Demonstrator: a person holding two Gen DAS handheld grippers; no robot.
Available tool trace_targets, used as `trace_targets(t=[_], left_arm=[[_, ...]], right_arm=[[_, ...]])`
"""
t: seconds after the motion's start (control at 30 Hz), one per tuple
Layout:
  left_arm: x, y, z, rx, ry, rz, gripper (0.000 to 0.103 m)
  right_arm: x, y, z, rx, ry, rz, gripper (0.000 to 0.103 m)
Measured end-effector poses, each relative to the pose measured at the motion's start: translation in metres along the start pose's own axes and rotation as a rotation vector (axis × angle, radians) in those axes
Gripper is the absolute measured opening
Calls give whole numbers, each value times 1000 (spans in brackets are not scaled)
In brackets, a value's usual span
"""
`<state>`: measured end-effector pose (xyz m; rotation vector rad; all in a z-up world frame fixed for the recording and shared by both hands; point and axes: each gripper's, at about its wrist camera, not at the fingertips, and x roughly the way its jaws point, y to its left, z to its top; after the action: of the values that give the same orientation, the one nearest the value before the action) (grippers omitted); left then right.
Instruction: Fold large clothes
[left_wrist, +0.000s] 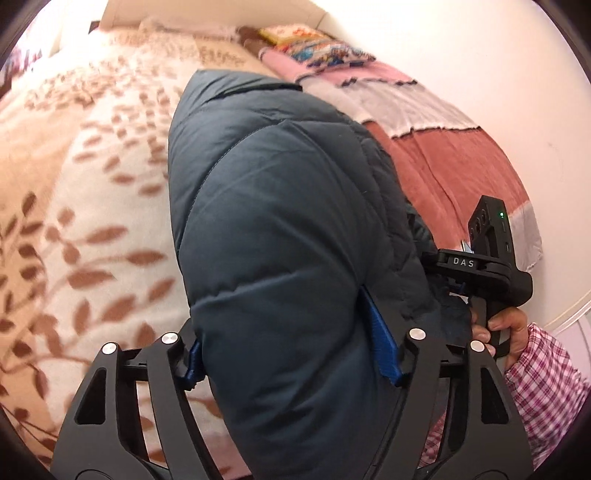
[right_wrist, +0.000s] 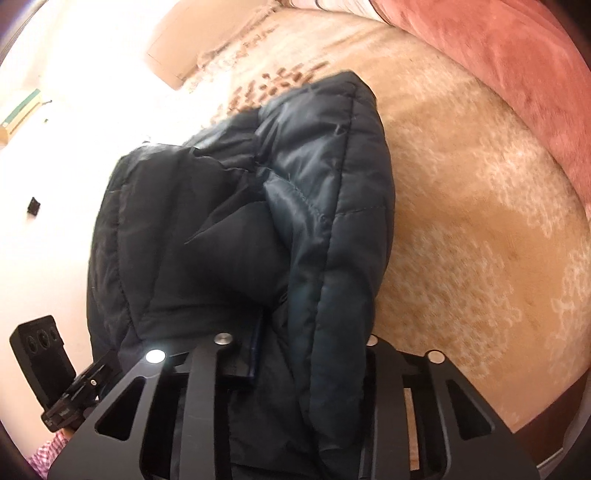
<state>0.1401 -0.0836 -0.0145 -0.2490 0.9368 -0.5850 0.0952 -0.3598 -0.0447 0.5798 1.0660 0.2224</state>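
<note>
A dark navy quilted puffer jacket hangs bunched over the bed. My left gripper is shut on a thick fold of it between its blue pads. In the right wrist view the same jacket fills the middle, and my right gripper is shut on another bunched fold, which hides its fingertips. The right gripper's body shows at the right of the left wrist view, close beside the jacket.
A cream blanket with brown leaves covers the bed. Pink, grey and rust striped bedding lies along the white wall. Colourful pillows sit at the far end. The left gripper's body shows at lower left.
</note>
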Motion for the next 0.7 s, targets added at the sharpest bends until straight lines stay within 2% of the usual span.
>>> trace_targets(t=[0.2,0.33,0.47,0.53,0.6,0.67,0.7], left_arm=[[-29,54,34,-43,-74,82,69],[-48,105,63,-60,-120,157,69],[-53,156,86,-89,-129,193,69],[-47,177,90,-121,-114,189,69],[-38,196,87,-177,-98,177,74],[-35,199,81,-179,-116,179,77],[-36,199,78,-179,-121,181,79]], right_arm=[[31,67,32,-95,-26,40,25],[73,127,60,-170,-19,53,25],[116,179,82,-248,-6,41,25],[135,193,88,-275,10,10,24],[150,197,92,-303,25,-49,25],[158,195,91,-299,25,-76,31],[159,193,92,-287,24,-83,38]])
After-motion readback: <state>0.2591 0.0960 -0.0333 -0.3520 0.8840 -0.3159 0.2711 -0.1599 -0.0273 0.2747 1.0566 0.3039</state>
